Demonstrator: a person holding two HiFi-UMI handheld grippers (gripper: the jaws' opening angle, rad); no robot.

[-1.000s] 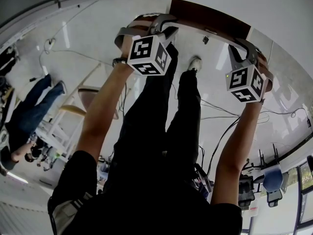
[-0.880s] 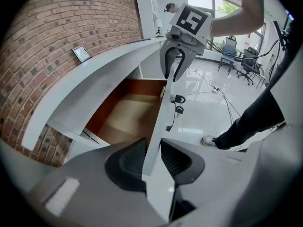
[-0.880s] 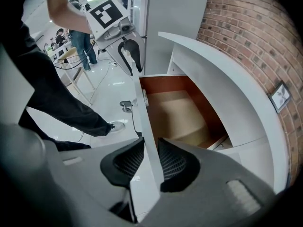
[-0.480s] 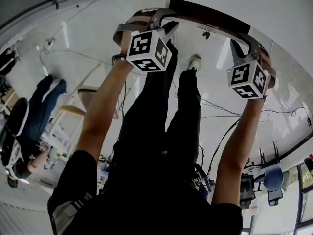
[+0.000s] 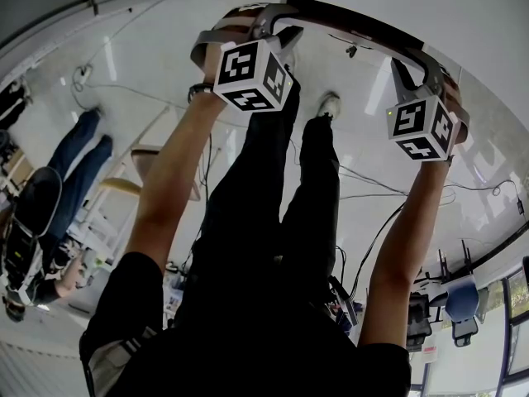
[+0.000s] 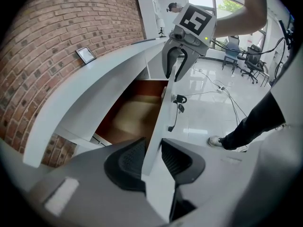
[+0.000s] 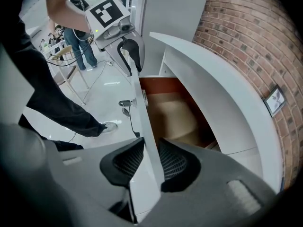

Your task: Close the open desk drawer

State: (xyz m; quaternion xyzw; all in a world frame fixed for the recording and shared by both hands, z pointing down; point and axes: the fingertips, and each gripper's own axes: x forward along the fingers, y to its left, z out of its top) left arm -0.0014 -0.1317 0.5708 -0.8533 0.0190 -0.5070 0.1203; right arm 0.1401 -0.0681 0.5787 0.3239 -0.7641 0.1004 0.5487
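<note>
The white desk (image 6: 90,91) has its drawer partly open, showing a brown inside (image 6: 132,117) (image 7: 175,117). The white drawer front (image 6: 163,122) (image 7: 139,112) stands between the jaws of both grippers. My left gripper (image 6: 152,148) (image 5: 273,25) straddles the front's top edge with its pads against both faces. Further along the same edge my right gripper (image 7: 151,151) (image 5: 417,60) clamps it the same way. A key with a dangling tag (image 6: 179,100) (image 7: 125,104) sticks out of the front's outer face. In the head view only a thin dark strip of the drawer (image 5: 355,25) shows under the desk top.
A brick wall (image 6: 57,27) with a small framed picture (image 6: 86,55) backs the desk. My legs (image 5: 281,188) stand before the drawer. Cables (image 5: 388,180) trail over the glossy floor. Chairs (image 5: 136,172) and another person (image 5: 58,188) are off to the left.
Both grippers have moved up the head view with the drawer front. The brown opening has narrowed to a thin strip under the desk top.
</note>
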